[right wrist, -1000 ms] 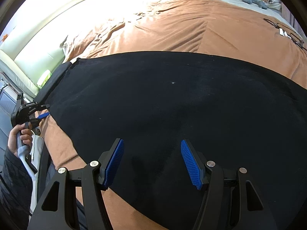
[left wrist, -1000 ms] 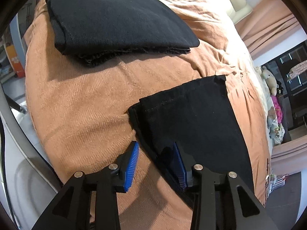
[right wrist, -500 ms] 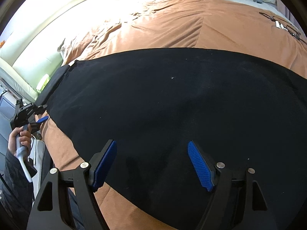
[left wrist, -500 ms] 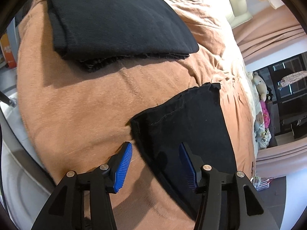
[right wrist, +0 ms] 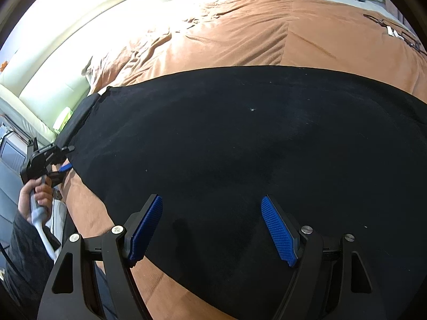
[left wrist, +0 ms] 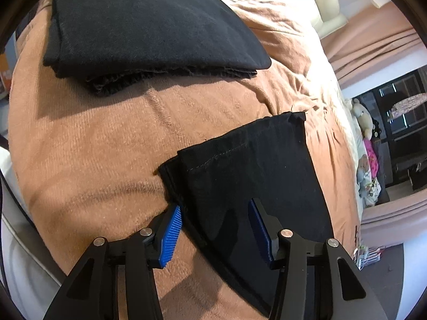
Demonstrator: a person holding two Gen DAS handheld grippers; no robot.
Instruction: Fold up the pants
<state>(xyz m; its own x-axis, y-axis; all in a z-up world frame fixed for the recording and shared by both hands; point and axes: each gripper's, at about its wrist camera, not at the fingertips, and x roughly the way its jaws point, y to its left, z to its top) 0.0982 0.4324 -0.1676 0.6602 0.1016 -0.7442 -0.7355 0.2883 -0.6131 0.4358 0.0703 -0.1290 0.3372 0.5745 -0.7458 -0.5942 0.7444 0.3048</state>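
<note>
Pants (left wrist: 256, 176): black, spread flat on a bed's orange blanket (left wrist: 93, 160); no readable label. Hem end lies between the wide-open fingers of the left claw (left wrist: 213, 229), whose left pad sits at the cloth's edge. Right claw (right wrist: 213, 226), also spread wide, hovers over the broad middle (right wrist: 240, 146). Beyond the left claw: folded black garment stack (left wrist: 149, 26). Stuffed toys (left wrist: 365, 144) far right.

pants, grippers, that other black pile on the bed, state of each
black pants: spread flat on the brown blanket, not folded over
folded black garment: folded, lying apart
left gripper: open, straddling the hem edge
right gripper: open, over the pants
</note>
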